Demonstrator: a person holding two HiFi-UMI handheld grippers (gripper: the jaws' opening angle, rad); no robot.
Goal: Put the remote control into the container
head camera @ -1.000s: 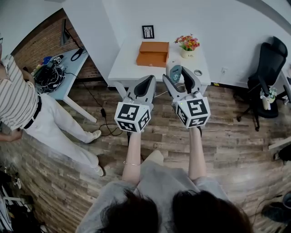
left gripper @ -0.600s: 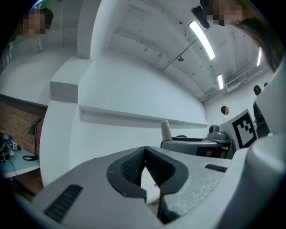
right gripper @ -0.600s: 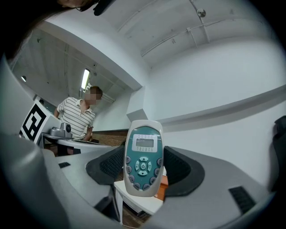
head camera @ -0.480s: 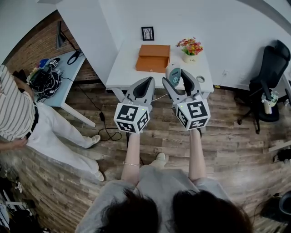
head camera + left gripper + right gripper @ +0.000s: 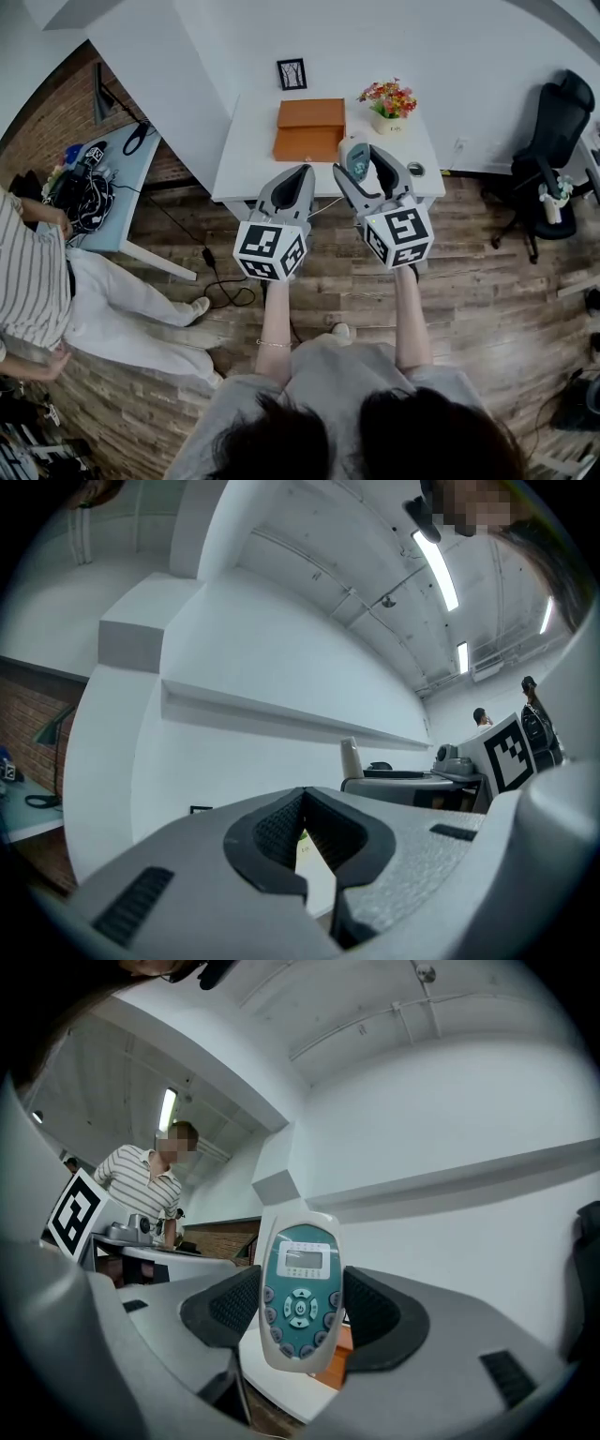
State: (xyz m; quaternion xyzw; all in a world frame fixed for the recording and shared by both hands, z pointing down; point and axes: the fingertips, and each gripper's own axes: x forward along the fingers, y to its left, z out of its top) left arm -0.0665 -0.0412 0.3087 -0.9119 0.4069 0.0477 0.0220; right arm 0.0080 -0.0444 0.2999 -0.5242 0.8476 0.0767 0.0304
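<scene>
1. The right tongs point(image 5: 367, 161) clasp the remote control point(image 5: 300, 1296) by its sides, held in the air at the white bench's point(image 5: 246, 155) near edge.
2. The left tongs point(image 5: 298, 174) are clenched, with nothing between them.
3. The orange container point(image 5: 310, 129) rests on the bench, apart from the remote control.

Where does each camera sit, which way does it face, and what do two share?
Head view: on the head, steeply down at table and box; shows forearms, left gripper, right gripper.
Left gripper view: on that gripper, along its shut jaws toward the wall.
Right gripper view: on that gripper, along jaws clamping the remote.
Shared: head and right gripper views show the remote.
</scene>
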